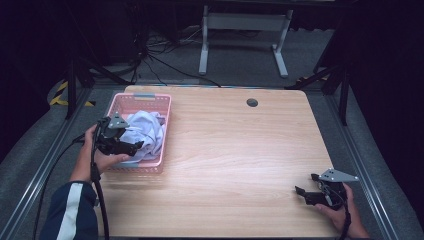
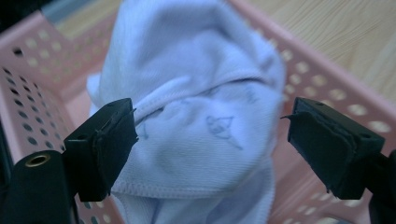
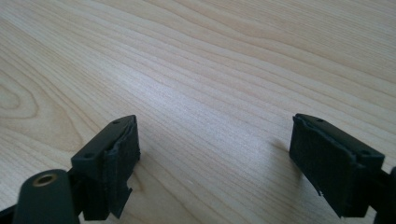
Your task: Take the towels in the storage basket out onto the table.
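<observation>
I see the wooden counter [image 1: 230,150] spread across most of the high view, bare apart from a small dark round hole [image 1: 252,102] near its far edge. At its far-left corner sits the pink perforated basket [image 1: 161,120], its long side running from near to far. Inside it lies the white cloth [image 1: 145,132], crumpled into a heap that fills most of the basket and rises above the rim; its bulk runs near to far along the basket, though bunched as it is I cannot give it a clear direction.

My left gripper [image 1: 122,145] hangs over the basket's near-left part, pointing right into the cloth. In the left gripper view the jaws stand wide, one on each side of a rounded fold of the cloth [image 2: 201,121]. The left jaw's pad lies against a hemmed edge of the fabric, while the right jaw is apart from it, with the basket wall [image 2: 322,88] behind. A faint blue-grey mark shows on the fold between the jaws. Nothing lies between the jaws and the cloth.

My right gripper [image 1: 306,184] rests low at the near-right of the counter, well apart from the basket, pointing left. Its jaws are wide too, with bare wood [image 3: 210,93] between them.
</observation>
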`<state>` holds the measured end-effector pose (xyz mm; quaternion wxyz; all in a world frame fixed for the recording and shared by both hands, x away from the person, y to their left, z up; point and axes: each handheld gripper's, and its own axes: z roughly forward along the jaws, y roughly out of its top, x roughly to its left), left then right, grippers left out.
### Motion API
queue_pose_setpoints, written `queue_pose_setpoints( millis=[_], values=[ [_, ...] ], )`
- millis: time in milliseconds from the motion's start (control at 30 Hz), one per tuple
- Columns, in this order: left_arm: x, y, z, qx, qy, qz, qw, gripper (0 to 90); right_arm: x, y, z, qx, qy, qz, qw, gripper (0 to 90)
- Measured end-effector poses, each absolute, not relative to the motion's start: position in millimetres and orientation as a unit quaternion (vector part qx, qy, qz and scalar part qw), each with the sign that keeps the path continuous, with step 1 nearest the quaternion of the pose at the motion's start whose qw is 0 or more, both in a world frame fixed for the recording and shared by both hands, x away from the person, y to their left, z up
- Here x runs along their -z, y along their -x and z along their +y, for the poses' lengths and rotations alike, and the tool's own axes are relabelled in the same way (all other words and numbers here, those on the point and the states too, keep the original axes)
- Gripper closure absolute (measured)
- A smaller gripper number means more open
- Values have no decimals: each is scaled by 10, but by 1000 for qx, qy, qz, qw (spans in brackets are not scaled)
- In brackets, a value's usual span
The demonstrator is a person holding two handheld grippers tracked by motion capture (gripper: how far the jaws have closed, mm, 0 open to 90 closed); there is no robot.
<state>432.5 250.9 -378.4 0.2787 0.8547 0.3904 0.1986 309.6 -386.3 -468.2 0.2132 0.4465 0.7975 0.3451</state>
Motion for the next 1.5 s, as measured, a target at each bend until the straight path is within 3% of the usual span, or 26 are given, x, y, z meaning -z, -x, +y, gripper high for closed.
queue_pose_setpoints(
  millis=[200,400,433,633,867,1000,1233,1500],
  values=[
    [3995,-4660,2384,-167,-876,404,202,150,4682,-3096,-3863,-345,-447,798,213,166],
    [4071,-4854,2378,-150,-876,418,191,73,4679,-3092,-3862,-345,-446,798,211,167],
    [4144,-4921,2380,-134,-878,424,179,0,4680,-3093,-3863,-345,-444,799,211,167],
    [4358,-5068,2383,-70,-876,440,185,0,4683,-3093,-3859,-348,-442,800,211,168],
    [4423,-5107,2384,-40,-873,449,184,3,4683,-3096,-3859,-347,-436,803,210,167],
    [4399,-5104,2382,-42,-877,444,178,89,4683,-3094,-3857,-347,-436,804,209,168],
    [4334,-5067,2353,-58,-881,437,173,358,4683,-3094,-3856,-347,-434,805,209,168],
    [4246,-5010,2308,-89,-880,438,159,509,4683,-3094,-3856,-347,-434,805,209,168]
  ],
)
